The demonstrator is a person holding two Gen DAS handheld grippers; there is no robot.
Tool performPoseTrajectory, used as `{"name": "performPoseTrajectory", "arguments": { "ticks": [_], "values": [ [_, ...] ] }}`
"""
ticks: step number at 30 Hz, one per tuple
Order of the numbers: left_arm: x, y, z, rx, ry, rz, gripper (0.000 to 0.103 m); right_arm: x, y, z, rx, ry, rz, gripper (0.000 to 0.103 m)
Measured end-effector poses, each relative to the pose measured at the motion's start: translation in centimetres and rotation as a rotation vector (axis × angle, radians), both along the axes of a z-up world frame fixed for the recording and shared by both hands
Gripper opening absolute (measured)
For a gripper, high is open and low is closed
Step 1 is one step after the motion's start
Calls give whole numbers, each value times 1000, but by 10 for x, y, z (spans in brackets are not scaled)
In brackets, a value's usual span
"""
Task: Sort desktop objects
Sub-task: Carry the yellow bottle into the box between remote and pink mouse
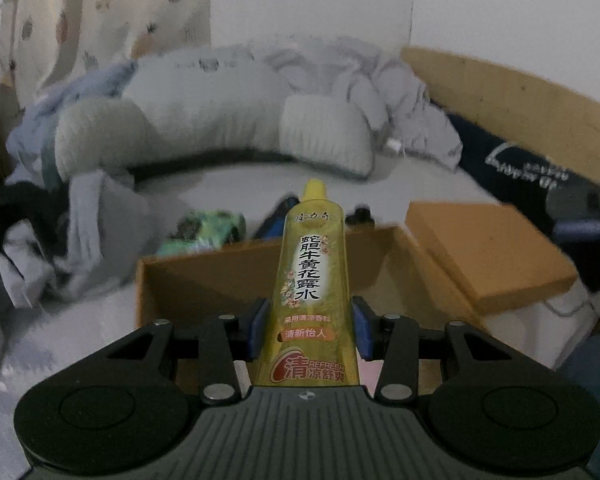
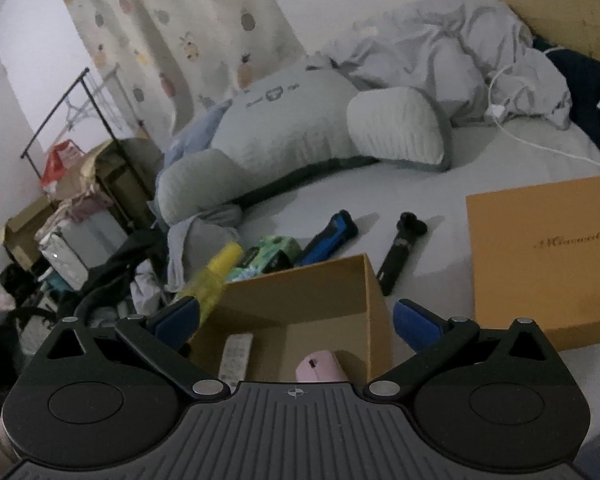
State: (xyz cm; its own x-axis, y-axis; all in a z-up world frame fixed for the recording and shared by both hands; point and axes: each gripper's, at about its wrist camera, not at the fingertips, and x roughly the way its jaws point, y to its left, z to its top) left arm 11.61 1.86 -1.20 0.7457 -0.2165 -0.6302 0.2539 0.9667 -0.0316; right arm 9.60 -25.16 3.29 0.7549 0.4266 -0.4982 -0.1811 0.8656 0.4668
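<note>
My left gripper (image 1: 311,326) is shut on a yellow-green floral-water bottle (image 1: 308,264), its blue pads pressing both sides, cap pointing forward. The bottle hangs over the near side of an open cardboard box (image 1: 204,280). In the right wrist view the same bottle (image 2: 216,276) shows blurred at the box's left corner. My right gripper (image 2: 296,322) stands open above the box (image 2: 308,292), nothing between its fingers. Inside the box lie a white remote (image 2: 236,354) and a pink mouse (image 2: 320,366).
Behind the box on the bed lie a green pack (image 2: 272,256), a blue-black tool (image 2: 332,236) and a black stick-shaped item (image 2: 400,252). The box lid (image 2: 540,260) lies to the right. A large plush pillow (image 2: 284,132), rumpled bedding and a white cable (image 2: 540,144) fill the back.
</note>
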Motion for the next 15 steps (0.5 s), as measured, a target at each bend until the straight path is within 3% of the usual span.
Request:
{"name": "performPoseTrajectory", "arguments": {
  "ticks": [7, 15],
  "values": [
    [14, -7, -37, 35, 96, 24, 45, 1, -5, -4, 16, 2, 10, 103],
    [26, -12, -55, 34, 171, 60, 45, 2, -5, -11, 0, 14, 12, 103]
  ]
}}
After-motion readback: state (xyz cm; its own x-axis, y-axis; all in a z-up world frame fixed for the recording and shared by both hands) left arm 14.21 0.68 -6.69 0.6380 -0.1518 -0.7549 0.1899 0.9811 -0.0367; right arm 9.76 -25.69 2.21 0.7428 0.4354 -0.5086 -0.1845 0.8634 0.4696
